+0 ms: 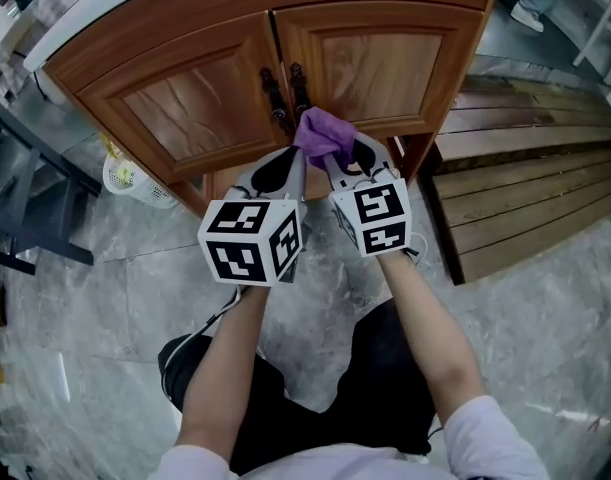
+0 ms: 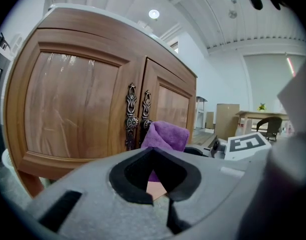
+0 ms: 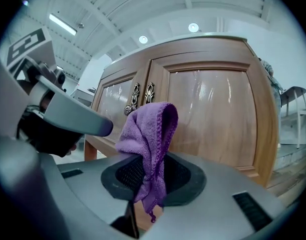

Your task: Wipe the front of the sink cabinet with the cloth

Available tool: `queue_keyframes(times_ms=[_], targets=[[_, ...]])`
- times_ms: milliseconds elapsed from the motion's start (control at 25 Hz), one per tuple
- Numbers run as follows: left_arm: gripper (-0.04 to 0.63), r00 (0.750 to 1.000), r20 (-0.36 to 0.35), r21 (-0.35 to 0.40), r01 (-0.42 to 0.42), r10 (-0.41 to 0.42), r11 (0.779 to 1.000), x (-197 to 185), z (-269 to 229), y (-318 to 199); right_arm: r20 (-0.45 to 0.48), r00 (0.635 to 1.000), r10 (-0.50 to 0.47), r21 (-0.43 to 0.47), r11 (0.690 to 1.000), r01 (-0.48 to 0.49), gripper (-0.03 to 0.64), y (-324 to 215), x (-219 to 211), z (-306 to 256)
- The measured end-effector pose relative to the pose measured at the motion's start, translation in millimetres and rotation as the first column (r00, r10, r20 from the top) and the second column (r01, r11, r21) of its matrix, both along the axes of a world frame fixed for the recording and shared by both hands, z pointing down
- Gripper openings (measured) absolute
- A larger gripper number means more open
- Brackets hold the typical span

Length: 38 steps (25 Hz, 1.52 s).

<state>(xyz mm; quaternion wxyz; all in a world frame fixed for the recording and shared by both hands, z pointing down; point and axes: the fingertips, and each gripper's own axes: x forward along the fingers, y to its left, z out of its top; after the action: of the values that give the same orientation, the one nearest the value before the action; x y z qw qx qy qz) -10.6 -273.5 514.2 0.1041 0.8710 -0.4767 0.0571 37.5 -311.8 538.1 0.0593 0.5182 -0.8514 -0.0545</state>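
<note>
Bright, even light from round white ceiling lamps (image 2: pixel 153 14) and 1 long strip lamp (image 3: pixel 62 24). Soft sheen on glossy brown wooden cabinet doors (image 3: pixel 213 109), glare streaks on grey marble floor (image 1: pixel 63 376). Strong fisheye bending, black corners in both gripper views; foreground blurred.

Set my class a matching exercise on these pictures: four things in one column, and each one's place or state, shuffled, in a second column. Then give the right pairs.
Things
1. purple cloth
2. left gripper
3. door handles
4. white basket

Place or state
A. on the floor by the left end of the cabinet
B. jaws together, holding nothing
C. clamped in the right gripper
D. at the cabinet's middle seam

Pairs: 1-C, 2-B, 3-D, 4-A
</note>
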Motion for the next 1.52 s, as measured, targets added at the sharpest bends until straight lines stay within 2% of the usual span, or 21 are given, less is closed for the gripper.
queue_keyframes(times_ms=[480, 720, 1000, 1280, 1520], targets=[[0.003, 0.992, -0.047, -0.011, -0.119, 0.119, 0.993, 60.1, 4.5, -7.9, -0.026, 0.987, 0.159, -0.009, 0.987, -0.16, 0.077, -13.3, 83.7, -3.6], [0.003, 0.981, -0.034, 0.009, -0.191, 0.191, 0.982, 96.0, 4.6, -5.2, -0.035, 0.967, 0.253, -0.015, 0.967, -0.254, 0.077, -14.9, 130.1, -2.9], [0.003, 0.968, -0.044, -0.008, -0.247, 0.247, 0.969, 121.4, 12.2, -2.4, -0.032, 0.937, 0.348, -0.044, 0.936, -0.349, 0.077, -13.9, 179.1, -1.2], [0.003, 0.955, -0.068, -0.009, -0.29, 0.289, 0.957, 140.6, 12.6, 2.9, -0.055, 0.908, 0.415, -0.054, 0.907, -0.418, 0.077, -11.1, 208.0, 4.4], [0.003, 0.944, -0.081, -0.01, -0.323, 0.321, 0.947, 154.7, 15.5, 7.0, -0.066, 0.9, 0.43, -0.047, 0.9, -0.433, 0.077, -4.0, 214.0, 1.2]])
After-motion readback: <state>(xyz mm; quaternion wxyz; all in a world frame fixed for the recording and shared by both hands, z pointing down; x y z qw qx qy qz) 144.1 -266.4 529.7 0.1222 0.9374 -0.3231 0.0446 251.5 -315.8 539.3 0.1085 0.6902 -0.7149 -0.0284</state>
